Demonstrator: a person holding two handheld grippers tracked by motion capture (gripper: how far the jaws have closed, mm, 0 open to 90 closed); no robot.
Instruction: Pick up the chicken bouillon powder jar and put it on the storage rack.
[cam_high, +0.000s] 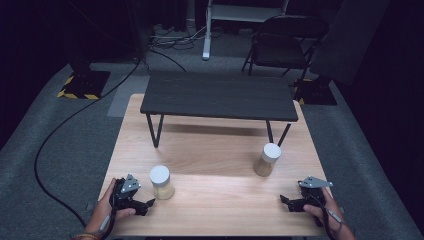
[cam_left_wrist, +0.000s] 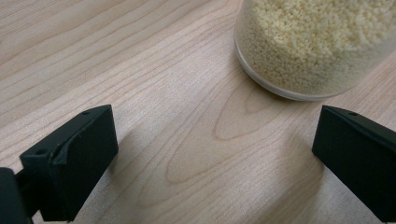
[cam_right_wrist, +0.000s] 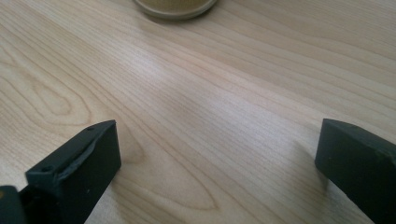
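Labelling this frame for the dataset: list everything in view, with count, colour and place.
wooden table: 1, light wood, centre of the high view
small table: 1, black top and legs, standing on the wooden table's far half
wide jar: 1, clear with white lid, pale yellow grains, near left
slim jar: 1, clear with white lid, tan contents, right of centre
folding chair: 1, black, on the floor beyond the table
floor cable: 1, black, left floor
left gripper: 1, black, near left edge, fingers apart
right gripper: 1, black, near right edge, fingers apart
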